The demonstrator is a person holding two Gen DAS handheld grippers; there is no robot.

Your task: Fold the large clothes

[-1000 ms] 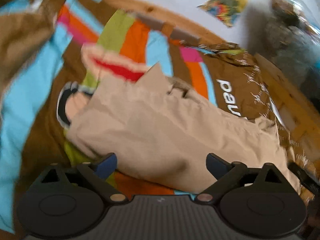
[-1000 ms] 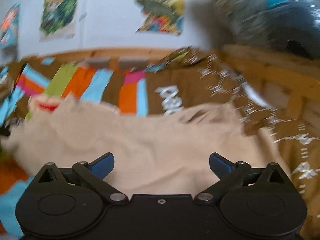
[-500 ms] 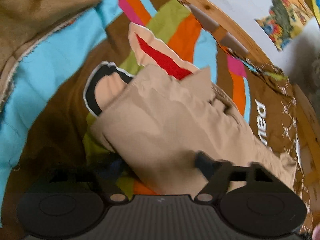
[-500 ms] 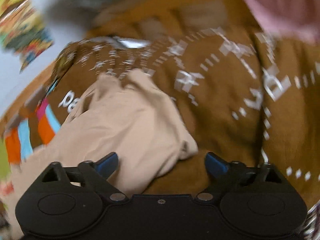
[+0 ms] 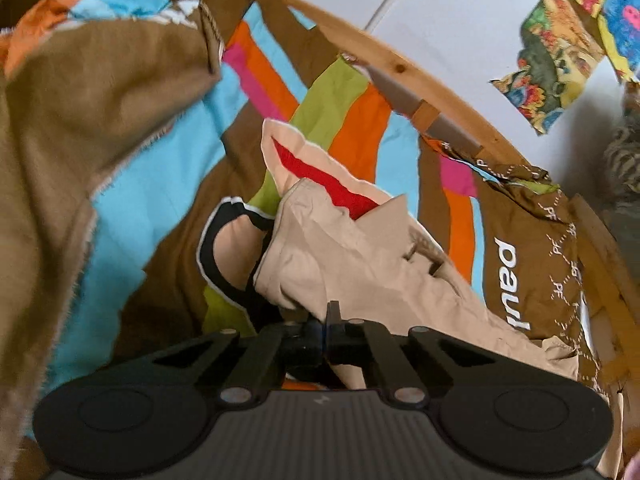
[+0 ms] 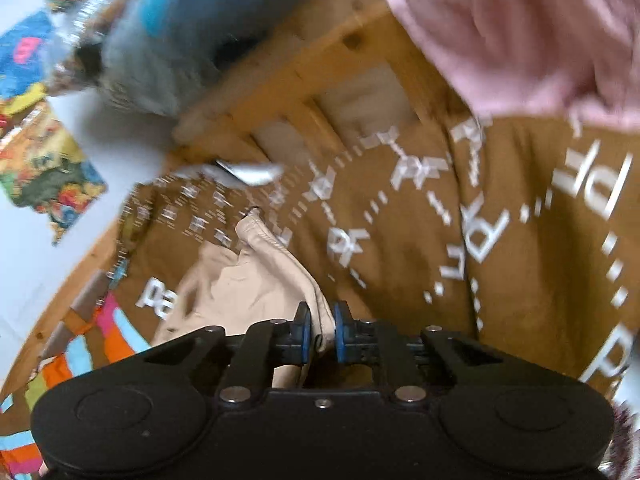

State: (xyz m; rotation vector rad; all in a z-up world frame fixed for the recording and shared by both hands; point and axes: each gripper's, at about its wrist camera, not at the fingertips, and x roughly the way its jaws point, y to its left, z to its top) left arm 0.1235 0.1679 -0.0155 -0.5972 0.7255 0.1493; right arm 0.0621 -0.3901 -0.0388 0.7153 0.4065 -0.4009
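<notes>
Trousers (image 5: 360, 272) lie on the bed's striped cover (image 5: 168, 168), left claw (image 5: 326, 332) and right claw (image 6: 320, 336) both just closed on opposite ends, probably to lift and fold.

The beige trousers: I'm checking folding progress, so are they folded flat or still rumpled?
Still rumpled: the beige trousers lie creased and bunched on the striped bedspread, not a flat fold.
</notes>
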